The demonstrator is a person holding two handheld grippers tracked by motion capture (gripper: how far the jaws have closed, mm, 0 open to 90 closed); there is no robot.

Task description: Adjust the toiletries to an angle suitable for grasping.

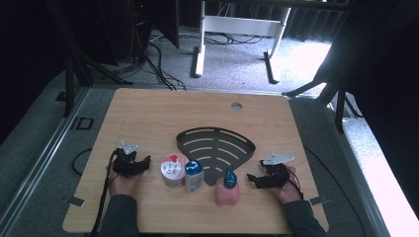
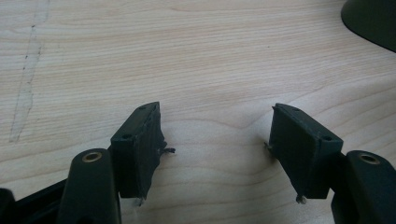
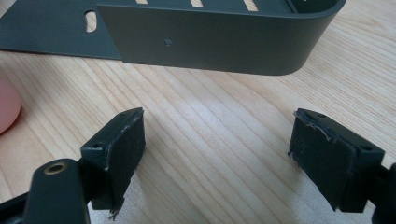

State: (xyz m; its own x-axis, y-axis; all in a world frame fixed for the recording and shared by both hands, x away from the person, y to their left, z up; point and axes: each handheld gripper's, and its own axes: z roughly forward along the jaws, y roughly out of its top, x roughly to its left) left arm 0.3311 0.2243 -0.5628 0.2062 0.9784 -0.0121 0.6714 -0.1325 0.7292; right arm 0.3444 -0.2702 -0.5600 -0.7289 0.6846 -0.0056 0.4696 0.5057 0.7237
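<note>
While both hands rest on the wooden bench (image 1: pixel 148 113), the left gripper (image 1: pixel 132 164) lies at the left side with its jaws spread and only bare wood between them, as the left gripper view shows. Just to its right stands a round tub with a red and white lid (image 1: pixel 174 170), near the gripper but not touching it. A small grey bottle with a blue cap (image 1: pixel 193 177) stands right beside the tub, on its right side.

The right gripper (image 1: pixel 258 179) lies at the right side of the bench, and its jaws are also spread, holding nothing. To its left, near but apart, stands a pink bottle with a blue pump top (image 1: pixel 227 188); in the right gripper view a pink edge of it appears at the left border (image 3: pixel 7 109).

Behind these things lies a dark fan-shaped tray with slots (image 1: pixel 217 148), flat on the bench, between the two grippers and a little farther from the person. Its curved wall (image 3: pixel 210 42) stands just in front of the right gripper's jaws. I see nothing inside the tray. The pink bottle stands at its near tip.
</note>
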